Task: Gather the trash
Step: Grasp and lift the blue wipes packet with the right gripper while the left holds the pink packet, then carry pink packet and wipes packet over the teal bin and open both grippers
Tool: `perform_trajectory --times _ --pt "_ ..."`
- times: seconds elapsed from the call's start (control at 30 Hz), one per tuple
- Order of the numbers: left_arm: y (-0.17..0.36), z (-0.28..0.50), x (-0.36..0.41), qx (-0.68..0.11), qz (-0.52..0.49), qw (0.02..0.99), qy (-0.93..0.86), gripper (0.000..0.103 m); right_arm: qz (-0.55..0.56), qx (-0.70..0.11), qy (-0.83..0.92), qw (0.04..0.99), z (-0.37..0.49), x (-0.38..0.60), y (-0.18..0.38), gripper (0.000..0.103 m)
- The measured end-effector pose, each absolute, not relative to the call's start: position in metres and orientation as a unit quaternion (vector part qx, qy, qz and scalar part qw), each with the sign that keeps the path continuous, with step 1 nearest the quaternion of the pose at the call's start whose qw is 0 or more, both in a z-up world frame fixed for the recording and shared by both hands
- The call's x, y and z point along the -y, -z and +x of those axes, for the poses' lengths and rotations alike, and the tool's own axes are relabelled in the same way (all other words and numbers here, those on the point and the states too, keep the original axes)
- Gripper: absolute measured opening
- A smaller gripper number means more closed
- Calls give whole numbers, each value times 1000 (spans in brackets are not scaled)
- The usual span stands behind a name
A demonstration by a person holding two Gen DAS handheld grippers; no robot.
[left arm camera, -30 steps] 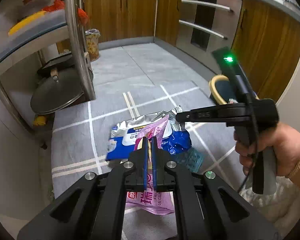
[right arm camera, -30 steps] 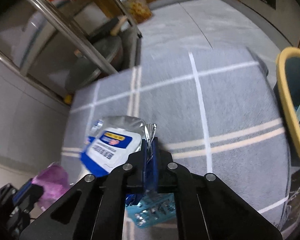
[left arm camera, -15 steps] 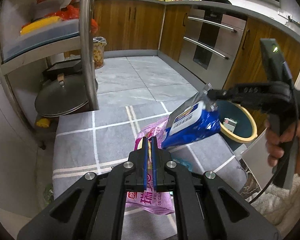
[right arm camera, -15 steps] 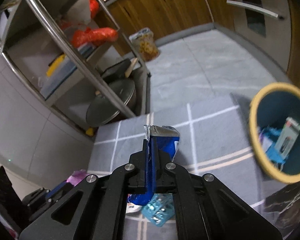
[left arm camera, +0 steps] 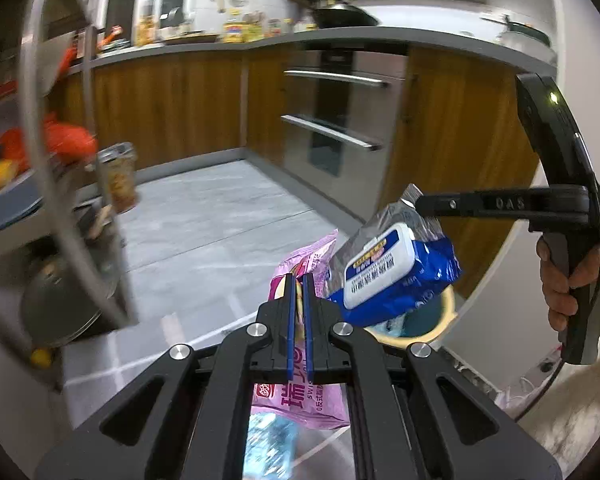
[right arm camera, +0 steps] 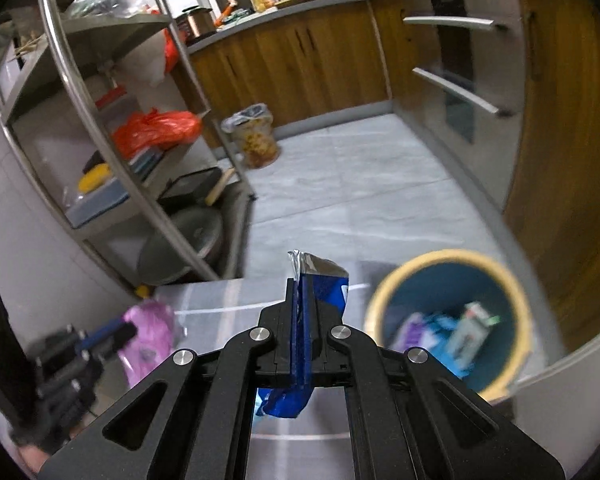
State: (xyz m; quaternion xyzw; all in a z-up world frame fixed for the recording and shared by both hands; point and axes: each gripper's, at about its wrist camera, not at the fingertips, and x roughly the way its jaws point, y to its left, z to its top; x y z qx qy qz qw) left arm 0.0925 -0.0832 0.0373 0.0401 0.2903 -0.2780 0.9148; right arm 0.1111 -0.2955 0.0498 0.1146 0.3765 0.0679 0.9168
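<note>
My left gripper (left arm camera: 297,280) is shut on a pink snack bag (left arm camera: 300,404) and holds it in the air above the grey checked table (left arm camera: 148,360). My right gripper (right arm camera: 300,284) is shut on a blue and silver wipes pack (right arm camera: 320,276), which hangs in the left wrist view (left arm camera: 392,276) just right of the pink bag. The pink bag also shows in the right wrist view (right arm camera: 148,336). A teal bin with a yellow rim (right arm camera: 452,320) stands to the right of the table, with several pieces of trash inside.
A small teal wrapper (left arm camera: 268,440) lies on the table under my left gripper. A steel shelf rack (right arm camera: 112,152) with pots and an orange bag stands to the left. Wooden cabinets (right arm camera: 300,60) and an oven line the far side.
Both grippers have lifted their packs off the table and risen. The right gripper has carried the wipes pack rightward toward the bin. The views now tilt up to the kitchen.
</note>
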Motion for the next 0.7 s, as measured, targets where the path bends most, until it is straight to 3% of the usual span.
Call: perform_trajectory --times 0.4,0.7 --pt "17 143 216 -323 87 879 339 3 141 -397 36 906 105 420 2 3" --pt "66 160 282 -329 132 863 360 3 148 -412 63 897 125 452 31 3"
